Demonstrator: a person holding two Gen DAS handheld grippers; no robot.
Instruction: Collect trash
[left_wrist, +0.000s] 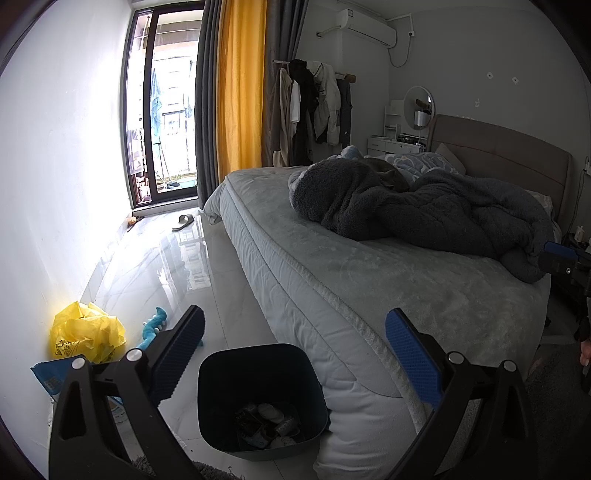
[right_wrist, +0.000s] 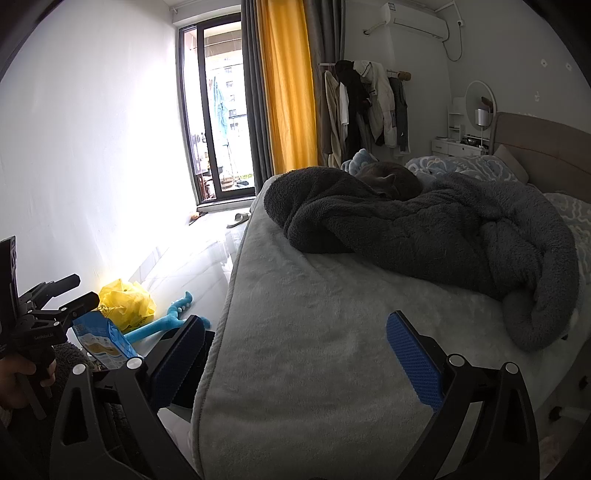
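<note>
A dark bin (left_wrist: 258, 398) stands on the floor by the bed corner, with several scraps of trash inside. My left gripper (left_wrist: 295, 358) is open and empty, above and just in front of the bin. A crumpled yellow plastic bag (left_wrist: 86, 332) lies against the wall; it also shows in the right wrist view (right_wrist: 127, 299). A blue and white packet (right_wrist: 103, 345) lies beside it. My right gripper (right_wrist: 295, 362) is open and empty over the bed's near corner. The left gripper's body (right_wrist: 44, 314) shows at the left of the right wrist view.
A blue toy (left_wrist: 155, 325) lies on the glossy white floor. The bed (left_wrist: 388, 280) fills the right, with a dark blanket (left_wrist: 424, 206) and a cat (right_wrist: 388, 181) on it. A slipper (left_wrist: 183, 220) lies near the balcony door (left_wrist: 166, 110). Clothes (left_wrist: 314, 110) hang at the back.
</note>
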